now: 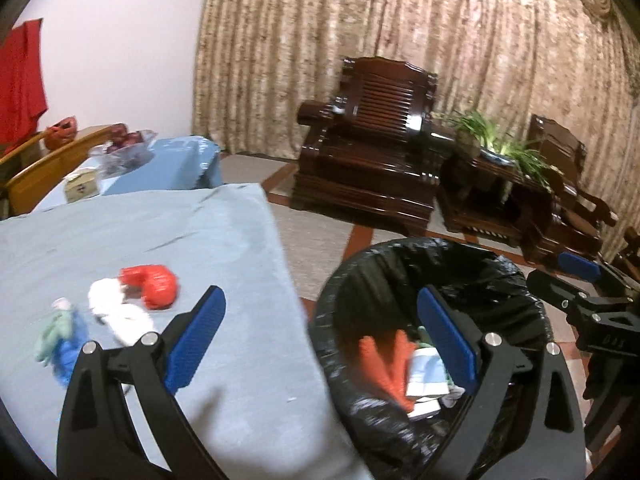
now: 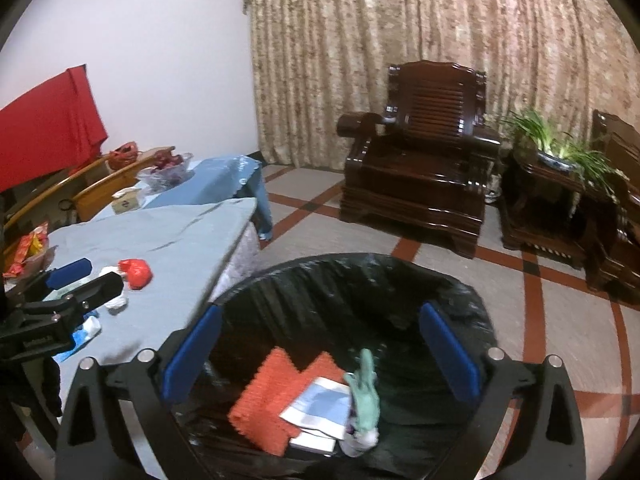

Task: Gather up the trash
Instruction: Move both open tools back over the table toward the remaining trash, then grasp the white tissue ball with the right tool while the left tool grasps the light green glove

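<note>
Right wrist view: our right gripper (image 2: 320, 348) hangs wide open, empty, over the lined bin (image 2: 460, 284) holding an orange mat (image 2: 272, 396). Our left gripper (image 1: 320, 336), equally spread, straddles the table (image 1: 224, 248) edge; red wrapper (image 1: 154, 286) beyond, armchair (image 1: 372, 160) farthest.

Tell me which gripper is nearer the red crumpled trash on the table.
Left. The left gripper hangs at the table's edge beside the red crumpled trash; the right gripper is open over the trash bin.
</note>
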Action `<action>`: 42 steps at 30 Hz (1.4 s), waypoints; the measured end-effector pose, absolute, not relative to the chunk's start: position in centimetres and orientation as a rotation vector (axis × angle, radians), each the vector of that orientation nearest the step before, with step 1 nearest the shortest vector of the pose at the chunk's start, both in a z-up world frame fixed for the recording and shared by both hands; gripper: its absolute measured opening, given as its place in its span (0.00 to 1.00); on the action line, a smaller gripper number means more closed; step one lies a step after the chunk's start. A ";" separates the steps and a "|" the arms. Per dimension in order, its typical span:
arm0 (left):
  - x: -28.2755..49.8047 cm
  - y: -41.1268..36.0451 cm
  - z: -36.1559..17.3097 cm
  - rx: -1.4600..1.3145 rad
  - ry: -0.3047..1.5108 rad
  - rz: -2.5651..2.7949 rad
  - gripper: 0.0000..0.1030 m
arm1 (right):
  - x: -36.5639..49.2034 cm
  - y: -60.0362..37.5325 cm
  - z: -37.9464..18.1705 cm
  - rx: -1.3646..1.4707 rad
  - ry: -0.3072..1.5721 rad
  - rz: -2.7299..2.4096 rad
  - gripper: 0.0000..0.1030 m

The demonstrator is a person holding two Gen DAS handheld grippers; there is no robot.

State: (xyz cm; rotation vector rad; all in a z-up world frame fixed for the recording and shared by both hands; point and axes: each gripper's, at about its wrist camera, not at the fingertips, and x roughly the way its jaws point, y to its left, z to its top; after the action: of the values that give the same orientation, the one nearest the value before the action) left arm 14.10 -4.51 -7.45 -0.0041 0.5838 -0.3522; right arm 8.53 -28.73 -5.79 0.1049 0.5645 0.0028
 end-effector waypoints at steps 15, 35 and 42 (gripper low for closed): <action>12.4 6.7 -7.1 -0.009 0.574 -0.130 0.92 | 11.8 -20.3 -6.0 0.087 0.580 0.128 0.94; 15.1 19.1 -9.4 -0.079 0.595 0.078 0.92 | 17.5 -8.3 -8.1 0.021 0.593 0.299 0.94; 17.1 21.3 -11.5 -0.091 0.650 0.077 0.92 | 20.1 -3.9 -11.0 0.005 0.653 0.348 0.94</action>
State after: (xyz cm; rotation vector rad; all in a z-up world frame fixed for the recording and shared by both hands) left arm 17.13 21.30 -11.47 -0.0913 0.6497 0.0773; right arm 20.08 -3.94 -11.04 0.0046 0.6530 0.3484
